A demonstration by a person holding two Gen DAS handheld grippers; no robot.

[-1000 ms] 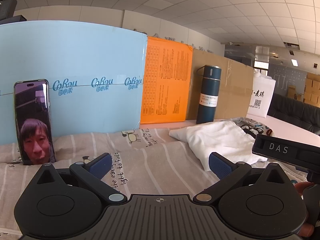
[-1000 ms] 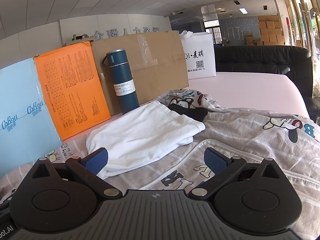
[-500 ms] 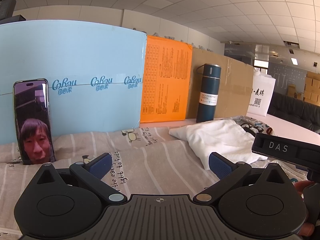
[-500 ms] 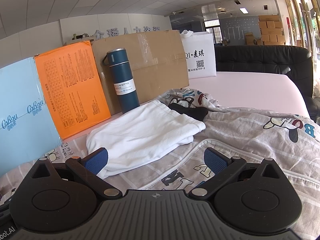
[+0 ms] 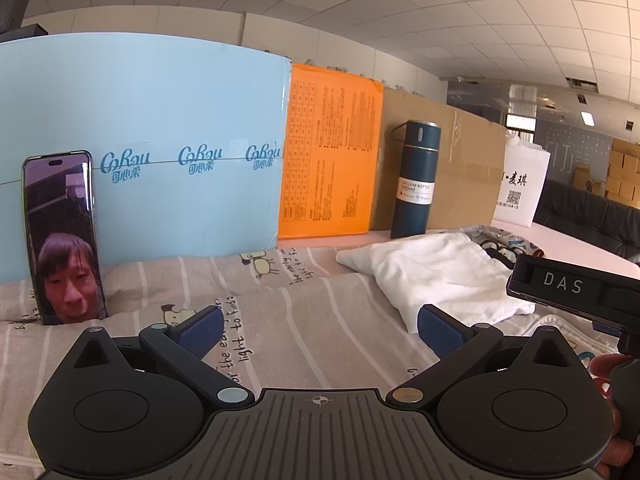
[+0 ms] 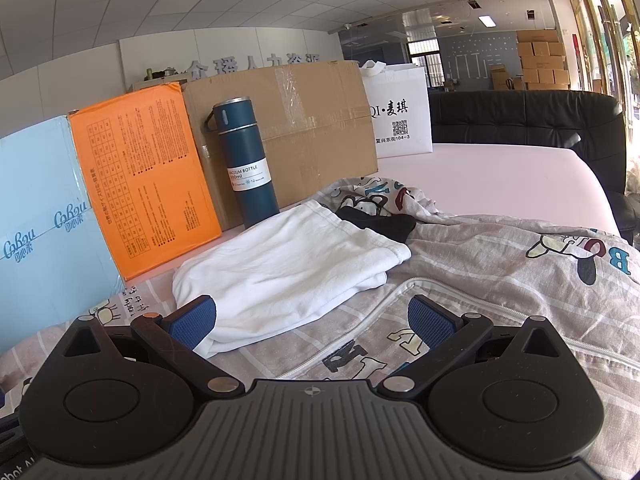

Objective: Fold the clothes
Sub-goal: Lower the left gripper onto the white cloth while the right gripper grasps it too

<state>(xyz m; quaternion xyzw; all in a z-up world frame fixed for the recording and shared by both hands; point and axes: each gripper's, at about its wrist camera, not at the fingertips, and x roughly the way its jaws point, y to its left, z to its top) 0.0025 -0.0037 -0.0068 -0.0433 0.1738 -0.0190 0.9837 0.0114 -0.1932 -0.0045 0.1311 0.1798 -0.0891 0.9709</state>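
A folded white garment (image 5: 436,272) (image 6: 288,264) lies on a beige cartoon-print quilt (image 5: 280,320) (image 6: 500,272). A small black cloth (image 6: 380,220) pokes out behind the garment's far right corner. My left gripper (image 5: 320,330) is open over the striped quilt, left of the garment, nothing between its blue pads. My right gripper (image 6: 312,320) is open too, low over the quilt at the garment's near edge; its left pad (image 6: 192,320) sits just in front of the white fabric. The right gripper's body (image 5: 576,292) shows at the right of the left wrist view.
A phone (image 5: 64,236) leans on a light blue board (image 5: 160,140). An orange board (image 5: 332,160), a cardboard box (image 6: 300,128) and a white bag (image 6: 400,120) line the back. A dark blue vacuum bottle (image 6: 246,168) stands behind the garment. A black sofa (image 6: 520,120) lies beyond the pink table (image 6: 500,176).
The views have shifted only very slightly; both grippers stay open and the garment has not moved.
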